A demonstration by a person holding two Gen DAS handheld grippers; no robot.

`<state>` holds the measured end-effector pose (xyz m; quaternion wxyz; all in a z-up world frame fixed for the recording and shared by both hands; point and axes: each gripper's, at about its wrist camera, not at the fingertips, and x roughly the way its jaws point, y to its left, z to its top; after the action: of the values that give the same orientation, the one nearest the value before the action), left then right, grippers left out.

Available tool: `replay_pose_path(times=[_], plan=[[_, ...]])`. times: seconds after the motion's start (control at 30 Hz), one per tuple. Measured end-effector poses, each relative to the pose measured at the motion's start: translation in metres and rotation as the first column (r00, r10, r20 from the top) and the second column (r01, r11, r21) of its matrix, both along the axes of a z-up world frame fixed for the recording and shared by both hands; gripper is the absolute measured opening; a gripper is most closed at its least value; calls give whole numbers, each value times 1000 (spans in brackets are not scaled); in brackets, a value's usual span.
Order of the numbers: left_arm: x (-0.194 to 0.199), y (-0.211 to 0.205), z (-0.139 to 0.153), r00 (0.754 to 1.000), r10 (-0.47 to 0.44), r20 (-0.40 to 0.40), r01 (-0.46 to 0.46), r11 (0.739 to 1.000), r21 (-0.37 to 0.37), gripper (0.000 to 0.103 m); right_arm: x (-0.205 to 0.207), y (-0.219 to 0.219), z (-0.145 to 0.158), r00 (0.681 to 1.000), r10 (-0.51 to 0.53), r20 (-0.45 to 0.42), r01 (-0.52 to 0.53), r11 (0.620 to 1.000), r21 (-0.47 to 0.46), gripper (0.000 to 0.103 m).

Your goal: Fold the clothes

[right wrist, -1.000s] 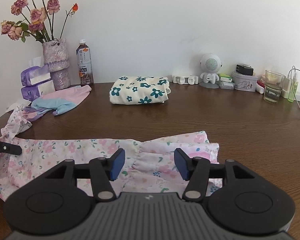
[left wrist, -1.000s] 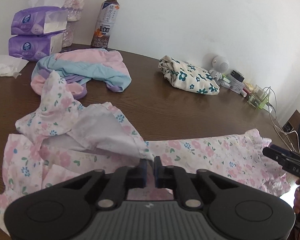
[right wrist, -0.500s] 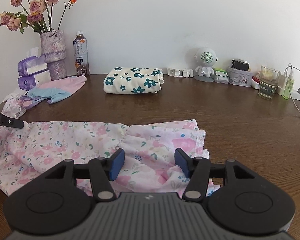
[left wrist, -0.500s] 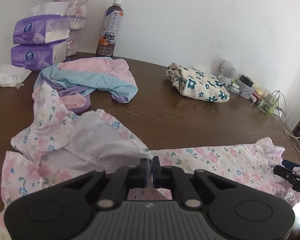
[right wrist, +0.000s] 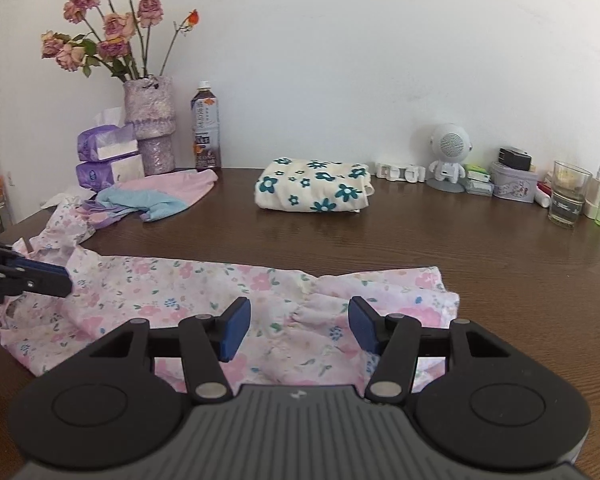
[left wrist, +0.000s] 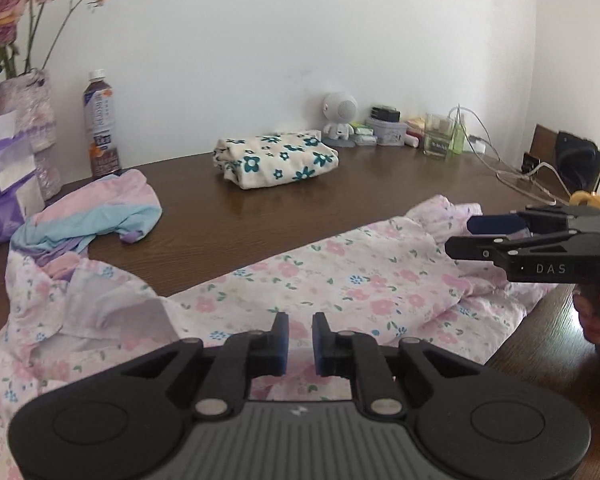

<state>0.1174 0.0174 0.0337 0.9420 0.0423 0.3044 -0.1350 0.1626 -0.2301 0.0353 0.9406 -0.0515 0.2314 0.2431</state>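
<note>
While the pink floral garment (left wrist: pixel 340 280) is lying spread across the near part of the worktop (left wrist: pixel 340 200), the left wrist view is showing the left gripper (left wrist: pixel 300 338) with its fingers parted by a narrow gap and nothing pinched between them; the cloth is lying below and beyond them. By my reading, the step in hand is setting up the next fold, and the left fingers are needing a fresh hold on the bunched, turned-over end at the garment's left. The right gripper (left wrist: pixel 476 236) is hanging over the garment's frilled right end, with a hand (left wrist: pixel 594 312) on its handle. Beyond the garment, a pink and blue garment (left wrist: pixel 96 216) is lying crumpled, almost touching its left end, and a folded cream floral cloth (left wrist: pixel 276 160) is sitting well clear

Moving to the right wrist view, the right gripper (right wrist: pixel 298 326) is holding its fingers about half open over the garment (right wrist: pixel 180 292), gripping nothing. A bottle (right wrist: pixel 206 128), vase (right wrist: pixel 152 124) and glass (right wrist: pixel 568 194) are standing far behind the garment, out of the way; only the crumpled garment is crowding the fold
</note>
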Motion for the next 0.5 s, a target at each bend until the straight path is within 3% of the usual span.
replay_pose_path(times=[0.17,0.5], plan=[[8,-5,-18,999,6,-47,-4,999,33,11,0,5,-6,1000,17,-24,-18,999,-51,46],[3,7,-12,999,33,-34,-34,999,-29,12,13,-22,-16,994,-83,-68,77,993,-85,46]])
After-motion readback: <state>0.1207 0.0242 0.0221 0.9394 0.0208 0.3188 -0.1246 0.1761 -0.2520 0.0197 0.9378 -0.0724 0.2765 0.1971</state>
